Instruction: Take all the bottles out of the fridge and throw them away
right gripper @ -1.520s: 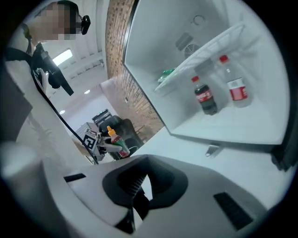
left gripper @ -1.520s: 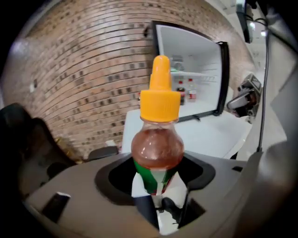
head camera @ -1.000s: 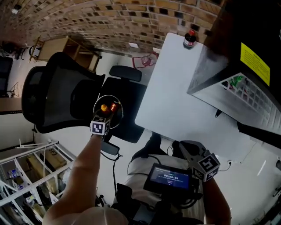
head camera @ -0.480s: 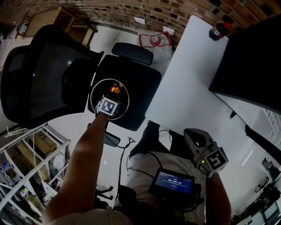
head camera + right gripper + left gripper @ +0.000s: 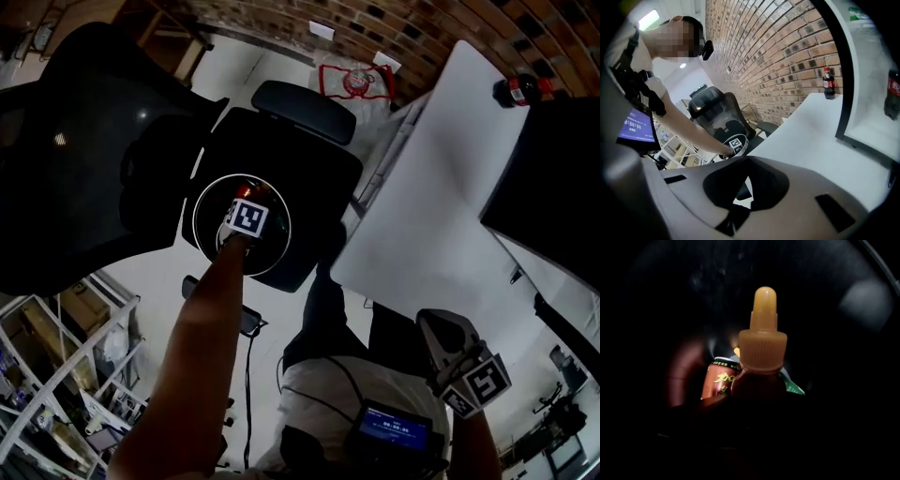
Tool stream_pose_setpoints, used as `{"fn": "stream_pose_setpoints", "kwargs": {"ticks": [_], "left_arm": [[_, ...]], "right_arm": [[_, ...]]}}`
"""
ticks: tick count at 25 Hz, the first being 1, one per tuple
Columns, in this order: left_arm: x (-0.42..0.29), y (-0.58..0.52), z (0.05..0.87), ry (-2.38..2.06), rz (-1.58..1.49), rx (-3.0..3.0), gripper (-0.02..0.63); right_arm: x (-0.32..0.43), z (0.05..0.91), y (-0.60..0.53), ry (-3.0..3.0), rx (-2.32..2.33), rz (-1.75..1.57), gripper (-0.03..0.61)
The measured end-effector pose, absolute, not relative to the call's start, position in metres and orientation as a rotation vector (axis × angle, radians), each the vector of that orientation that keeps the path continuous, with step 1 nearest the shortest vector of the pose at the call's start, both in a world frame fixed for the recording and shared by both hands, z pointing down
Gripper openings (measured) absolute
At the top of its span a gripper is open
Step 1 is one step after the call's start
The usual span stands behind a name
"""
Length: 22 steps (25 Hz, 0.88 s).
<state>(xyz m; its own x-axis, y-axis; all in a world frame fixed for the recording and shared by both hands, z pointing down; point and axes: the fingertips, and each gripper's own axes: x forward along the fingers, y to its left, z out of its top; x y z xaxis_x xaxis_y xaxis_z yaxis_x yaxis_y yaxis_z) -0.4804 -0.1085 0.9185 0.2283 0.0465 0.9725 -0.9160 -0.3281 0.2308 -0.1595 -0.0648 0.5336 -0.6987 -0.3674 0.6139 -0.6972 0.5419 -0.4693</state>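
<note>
Left gripper view: L gripper [image 5: 757,420] clamps tan-capped brown bottle [image 5: 762,345] inside round black bin [image 5: 194,225]; poss. jam vs red can [image 5: 717,383], 9 o'clock. R gripper [image 5: 747,163] closed, empty.

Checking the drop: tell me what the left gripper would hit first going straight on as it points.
Likely the red-labelled container lying in the bin, just beyond the orange-capped bottle that the left gripper holds; depth is hard to judge in the dark.
</note>
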Motion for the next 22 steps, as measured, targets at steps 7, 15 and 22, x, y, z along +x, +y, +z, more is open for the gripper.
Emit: {"fn": "stream_pose_setpoints", "kwargs": {"ticks": [7, 15, 22], "left_arm": [[-0.504, -0.116, 0.915, -0.959, 1.405, 1.555, 0.323], [-0.511, -0.177, 0.796, -1.303, 1.411, 1.838, 0.280], [-0.484, -0.174, 0.689, -1.482, 1.172, 2.048, 0.040]], "right_arm": [[-0.153, 0.539, -0.062, -2.319, 0.916, 0.980, 0.003], [-0.157, 0.513, -0.074, -2.435, 1.040, 0.871, 0.005], [-0.124, 0.486, -0.066, -2.465, 1.183, 0.794, 0.003]]}}
